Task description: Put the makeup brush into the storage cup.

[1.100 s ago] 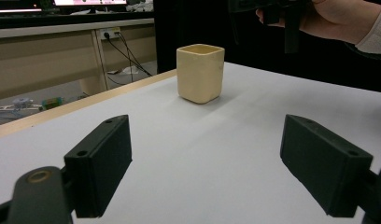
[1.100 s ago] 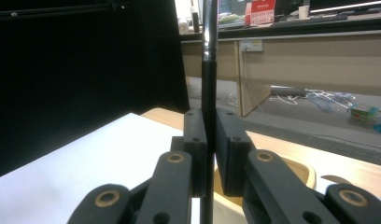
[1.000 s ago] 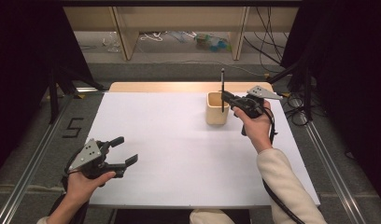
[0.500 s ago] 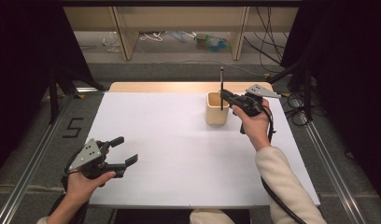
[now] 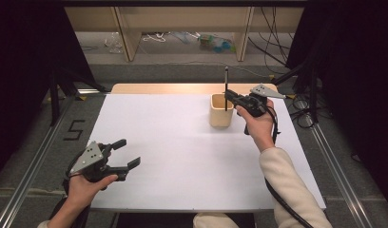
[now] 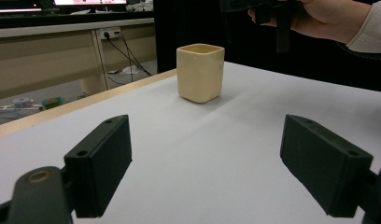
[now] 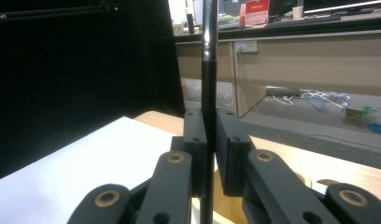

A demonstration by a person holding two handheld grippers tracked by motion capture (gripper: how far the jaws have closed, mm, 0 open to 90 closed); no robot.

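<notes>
A cream square cup [image 5: 220, 110] [image 6: 200, 72] stands upright on the white table [image 5: 182, 147] at the back right. My right gripper [image 5: 228, 95] [image 7: 208, 154] is shut on a thin black pen [image 5: 226, 88] [image 7: 208, 84], held upright with its lower end over the cup's opening. Whether the pen's tip touches the cup I cannot tell. My left gripper [image 5: 126, 154] [image 6: 212, 168] hovers near the table's front left corner, open, with nothing between its jaws. It faces the cup from a distance.
A light wooden strip [image 5: 182, 88] runs along the table's far edge. Beyond it are desk legs and loose cables on the floor [image 5: 182, 42]. Metal rails [image 5: 30, 166] flank the table on both sides. A "5" marking [image 5: 74, 129] is on the floor at left.
The right gripper with the pen has shifted slightly left, toward the cup. The left gripper has stayed in place.
</notes>
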